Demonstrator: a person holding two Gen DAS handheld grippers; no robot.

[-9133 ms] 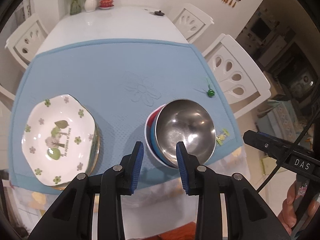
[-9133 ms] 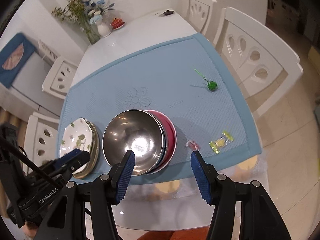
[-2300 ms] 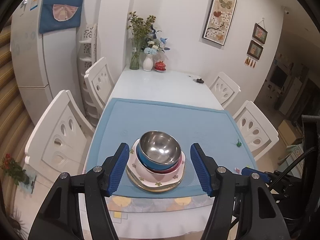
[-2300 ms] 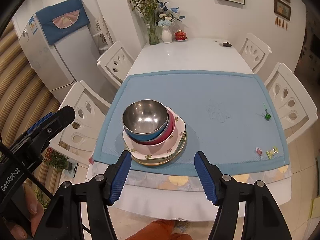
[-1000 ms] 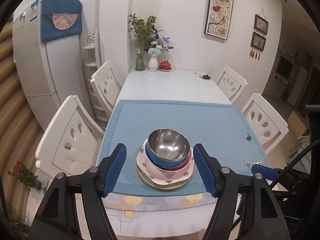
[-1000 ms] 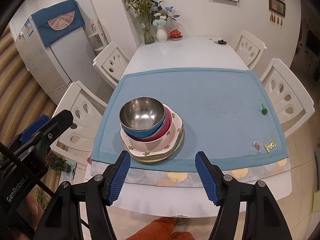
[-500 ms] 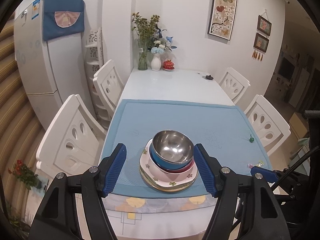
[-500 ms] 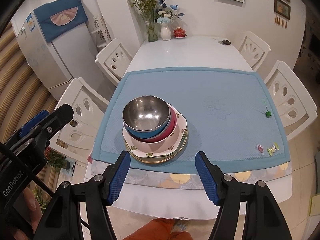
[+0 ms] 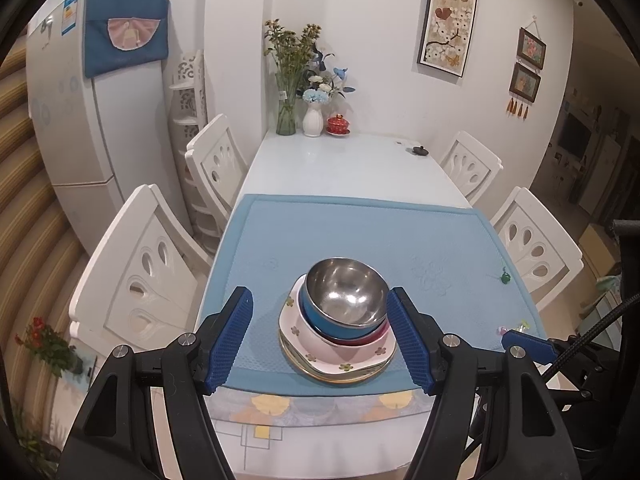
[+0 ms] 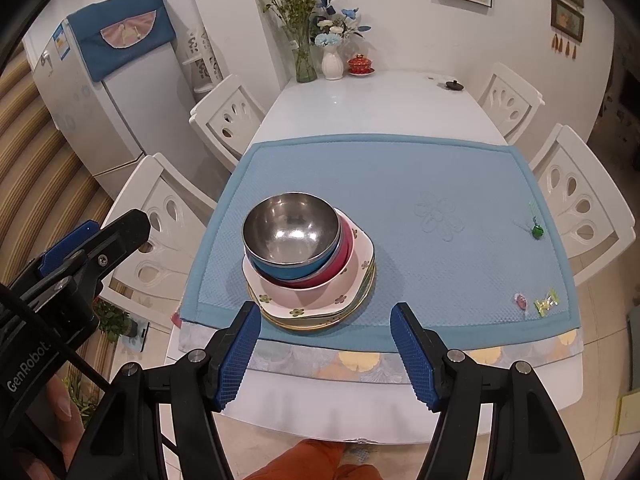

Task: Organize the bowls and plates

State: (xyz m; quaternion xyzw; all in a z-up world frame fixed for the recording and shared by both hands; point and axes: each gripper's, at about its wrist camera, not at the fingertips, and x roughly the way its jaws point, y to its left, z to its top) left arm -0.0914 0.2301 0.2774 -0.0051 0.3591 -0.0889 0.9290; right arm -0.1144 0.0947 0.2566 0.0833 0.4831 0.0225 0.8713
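A steel bowl (image 9: 346, 292) (image 10: 291, 228) sits nested in a blue bowl (image 10: 288, 271) and a red bowl (image 10: 344, 256). They rest on a stack of flowered white plates (image 9: 312, 350) (image 10: 320, 304) at the near left of the blue mat (image 9: 360, 232) (image 10: 400, 184). My left gripper (image 9: 320, 340) is open and empty, held back above the table's near edge. My right gripper (image 10: 326, 354) is open and empty, also held back from the stack.
A green lollipop (image 10: 537, 231) and wrapped candies (image 10: 536, 303) lie on the mat's right side. Vases with flowers (image 9: 296, 92), a red lidded cup (image 9: 338, 123) and a small black lid (image 9: 419, 151) stand at the table's far end. White chairs (image 9: 140, 280) flank both sides. A fridge (image 9: 80, 120) stands at the left.
Over the last seconds both grippers have drawn back from the table; the bowls now sit on the plates. In the last second the views shift only slightly.
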